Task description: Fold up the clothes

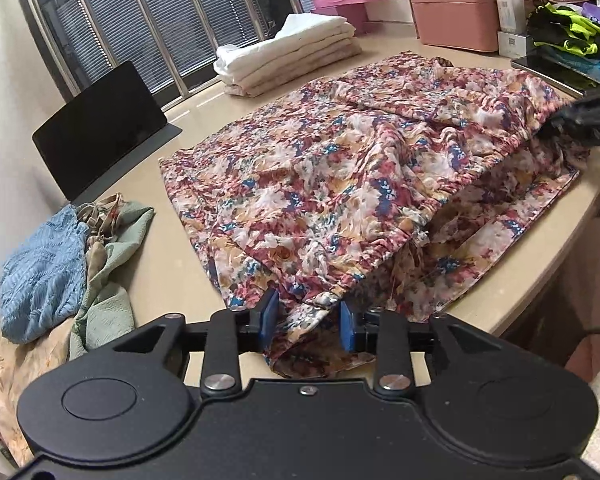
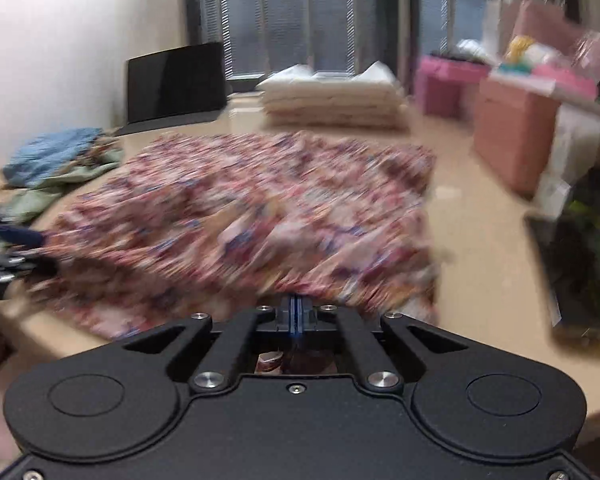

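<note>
- Near the front edge of the table (image 1: 172, 292), a floral garment (image 1: 320, 184) lies spread and rumpled, one layer lifted along a gathered band, with a lower layer showing beneath at the near right.
- Left tool (image 1: 309, 322): blue pads apart, cloth lying loose between them; not pinched.
- Right tool (image 2: 296, 316): pads pressed together, apparently on the garment's near edge; this view is blurred, so the hold is a judgement.
- Step in hand, as I read it: a fold across the garment, led by the right tool.
- Next move calls for the left tool to close on its corner, so both edges travel level.
- Table is glossy beige, curved at the front. On it: a heap of blue and green clothes (image 1: 60, 264) at left, a dark tablet (image 1: 100, 128) propped up, a stack of folded cream cloth (image 1: 288, 56), pink boxes (image 1: 452, 16) at the back right.
- Window blinds (image 1: 160, 20) stand behind.
</note>
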